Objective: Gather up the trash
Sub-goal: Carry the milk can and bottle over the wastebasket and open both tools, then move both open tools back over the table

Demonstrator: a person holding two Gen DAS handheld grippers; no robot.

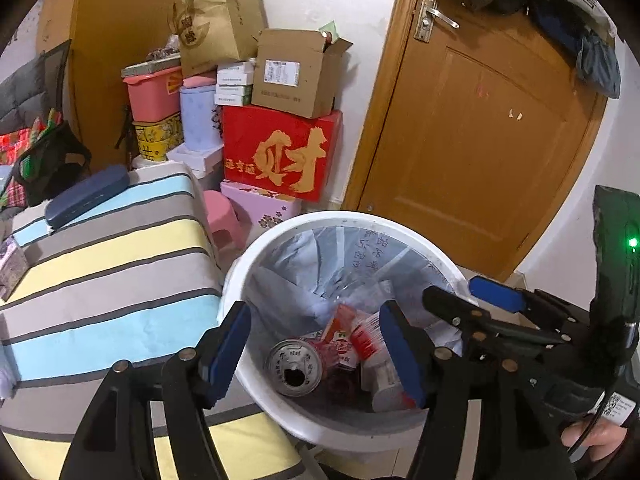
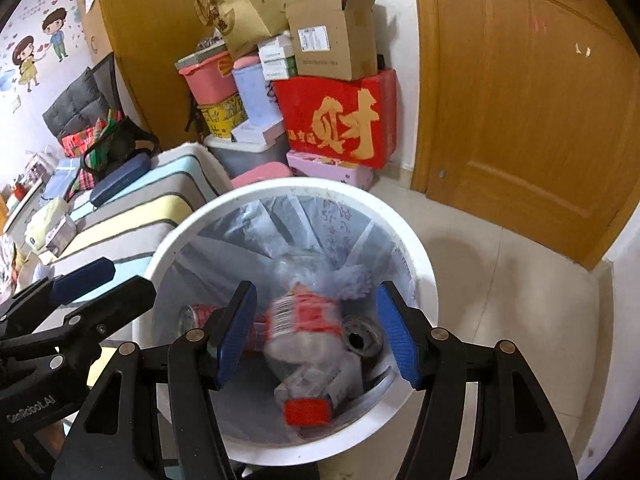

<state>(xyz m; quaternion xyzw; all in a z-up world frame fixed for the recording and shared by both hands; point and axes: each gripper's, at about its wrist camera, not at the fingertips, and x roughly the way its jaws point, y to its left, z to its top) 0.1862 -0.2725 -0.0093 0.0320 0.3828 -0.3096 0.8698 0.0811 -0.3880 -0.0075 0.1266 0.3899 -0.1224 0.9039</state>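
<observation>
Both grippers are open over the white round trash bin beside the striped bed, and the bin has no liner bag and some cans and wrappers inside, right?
One thing is off: the white round trash bin does have a liner, a translucent plastic bag visible in the right wrist view. The rest holds: left gripper and right gripper are open above it, with an opened metal can and wrappers inside.

The white bin (image 2: 416,264) looks like smooth, slightly glossy plastic, lined with a thin, crinkled, translucent plastic bag (image 2: 256,232). Inside, at six o'clock, a can (image 1: 294,366) shows a shiny metal top. The striped cover (image 1: 108,264) at nine o'clock is matt cloth. The door (image 2: 528,112) is varnished wood; the floor (image 2: 512,320) glossy tile.
</observation>
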